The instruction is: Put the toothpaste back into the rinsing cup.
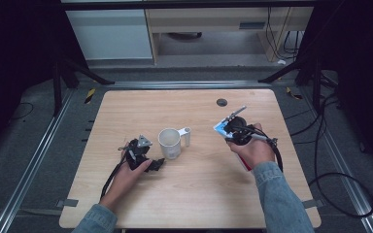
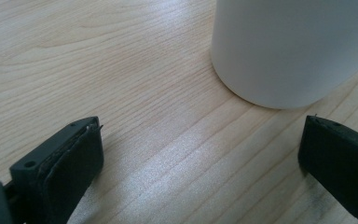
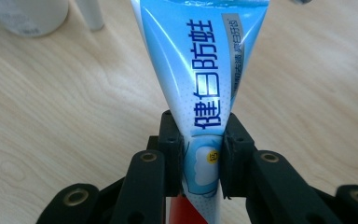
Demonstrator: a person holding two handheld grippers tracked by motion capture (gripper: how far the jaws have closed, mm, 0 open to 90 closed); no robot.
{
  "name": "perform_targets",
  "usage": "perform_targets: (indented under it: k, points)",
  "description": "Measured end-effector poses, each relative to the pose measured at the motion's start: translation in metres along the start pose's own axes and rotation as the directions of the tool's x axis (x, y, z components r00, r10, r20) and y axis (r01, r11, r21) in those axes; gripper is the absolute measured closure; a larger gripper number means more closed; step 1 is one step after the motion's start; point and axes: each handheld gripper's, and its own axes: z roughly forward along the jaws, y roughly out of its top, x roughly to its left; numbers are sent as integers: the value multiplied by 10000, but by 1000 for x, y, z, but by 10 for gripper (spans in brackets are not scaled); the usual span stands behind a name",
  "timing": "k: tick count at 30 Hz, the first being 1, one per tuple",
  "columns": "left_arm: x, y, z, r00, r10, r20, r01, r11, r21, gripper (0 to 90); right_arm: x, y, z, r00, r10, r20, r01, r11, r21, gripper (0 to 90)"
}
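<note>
Item 1, right gripper (image 3: 200, 154): my matte black plastic fingers (image 3: 170, 154), blocky with small screw holes, are clamped on the toothpaste tube (image 3: 205, 79). The tube is soft, glossy laminate, light blue fading to white, printed with dark blue characters, a small yellow dot and a red patch near the fingers. It is pinched narrow between the fingers and fans out flat and wide beyond them, ending in a crimped edge. In the high view the same right gripper (image 1: 234, 130) is held clear of the worktop (image 1: 199, 194), with the tube's blue end (image 1: 220, 128) pointing away from the hand.

Item 2, left gripper (image 2: 200, 154): my fingers (image 2: 70, 163) stand wide apart with nothing between them, only bare wood. They are flat black pads, dull and slightly rubbery in look, set in angular black housings. In the high view this left gripper (image 1: 143, 155) sits low at the worktop.

Item 3, mug (image 2: 293, 51): just ahead of the left fingers, nearer the right-hand finger and not touching either. Smooth white cylinder with a satin sheen, standing upright. The high view shows the mug (image 1: 170, 143) open at the top, with a white handle-like piece (image 1: 186, 136) on the side that faces the right fingers, well apart from them.

Item 4, worktop: pale wood-grain laminate, rounded corners, faint sheen, with a small dark round grommet (image 1: 222, 102) beyond both grippers.
</note>
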Motion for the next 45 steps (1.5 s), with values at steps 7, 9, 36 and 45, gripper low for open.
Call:
perform_targets:
  k: [7,9,36,45]
  points:
    - [0,0,0,10000,-5,-7,5,10000,-1,0,-6,2,-18,9987,34,514,24,9938,-1114,736]
    - [0,0,0,10000,-9,0,9,10000,1,0,-8,3,-20,9980,141,620,-52,9899,-1419,736]
    - [0,0,0,10000,42,1,-42,10000,48,0,-9,8,-27,9796,1902,655,-1325,8552,-5010,734]
    - [0,0,0,10000,39,-16,-39,10000,46,0,-1,18,-19,9764,2092,529,-1497,8335,-5319,734]
